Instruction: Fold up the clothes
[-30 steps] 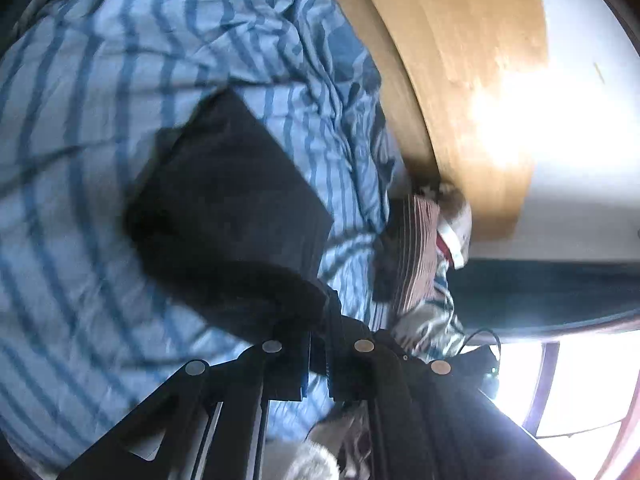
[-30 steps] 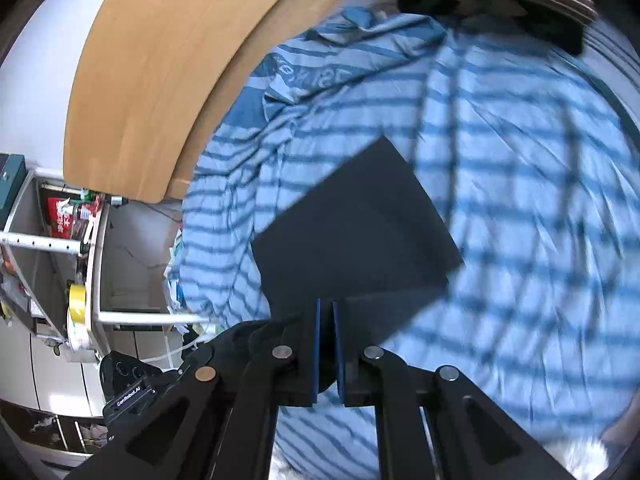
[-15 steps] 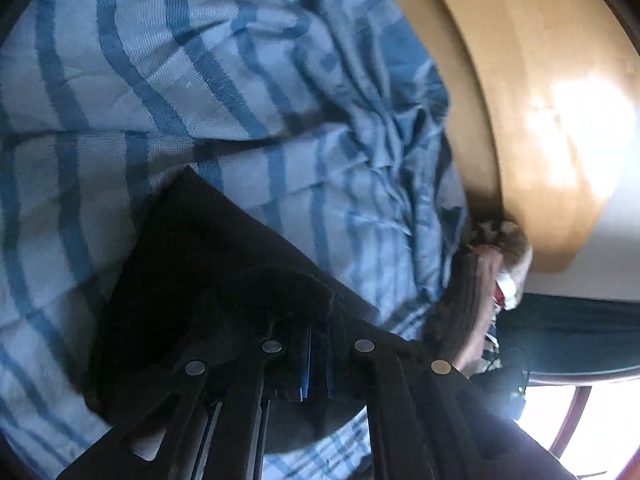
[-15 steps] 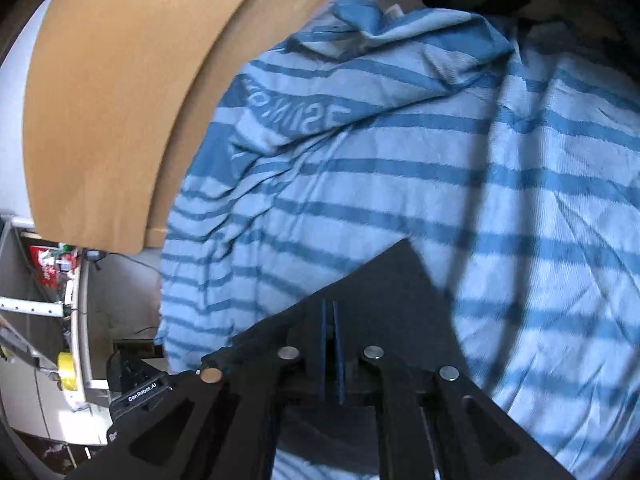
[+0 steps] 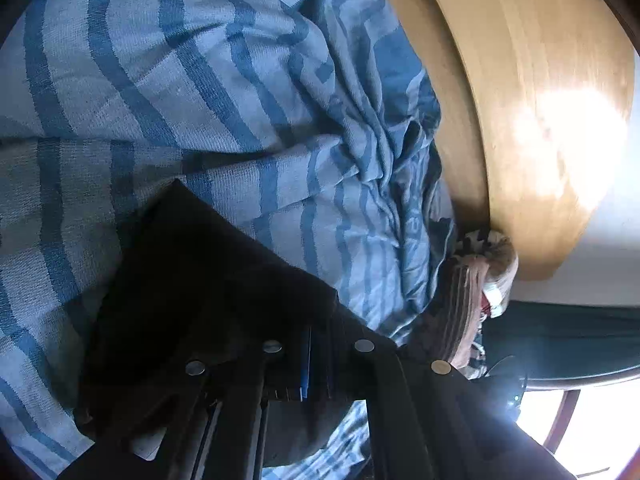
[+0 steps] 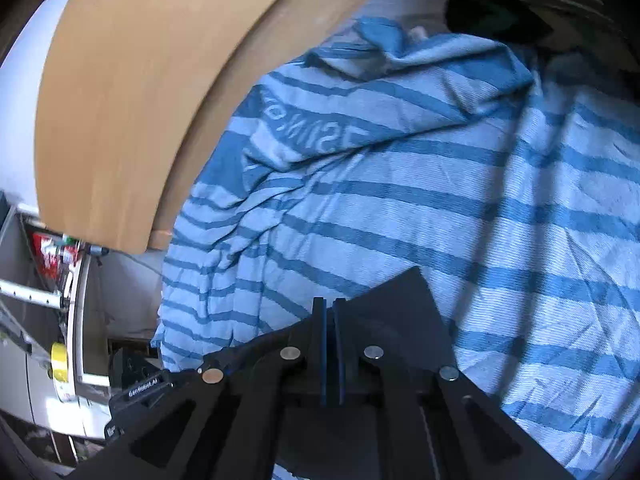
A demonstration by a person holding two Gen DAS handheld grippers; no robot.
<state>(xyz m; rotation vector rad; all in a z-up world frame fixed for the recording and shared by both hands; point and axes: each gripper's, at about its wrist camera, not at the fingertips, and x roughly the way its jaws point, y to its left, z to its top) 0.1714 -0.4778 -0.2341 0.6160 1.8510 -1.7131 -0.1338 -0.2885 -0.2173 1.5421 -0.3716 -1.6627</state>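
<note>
Closing in on the bed, both grippers now sit much lower than a second ago: back then the dark garment [image 5: 192, 280] showed as a whole flat rectangle out ahead of each camera, and now it fills only the lower part of both views, with its near edge hidden under the fingers. The left gripper [image 5: 316, 344] has its jaws drawn together, with dark cloth bunched round them, so it looks clamped on the garment's near edge. The right gripper [image 6: 329, 320] is likewise pinched to a thin slit over the same dark fabric [image 6: 400, 312]; I judge it is gripping the cloth, though the contact itself is hidden.

For the folding, this reads as the held edge being carried or laid over toward the far side, or a finished fold being pressed down; the pictures fit either.

The garment lies on the blue striped bedspread [image 5: 200, 100], near the wooden headboard [image 5: 540, 100]. One far corner points away from each gripper, toward the rumpled part of the bedspread beside the headboard. Its long axis cannot be told, since too much of it is covered. A striped pillow [image 5: 464, 304] lies at the bed's edge.
</note>
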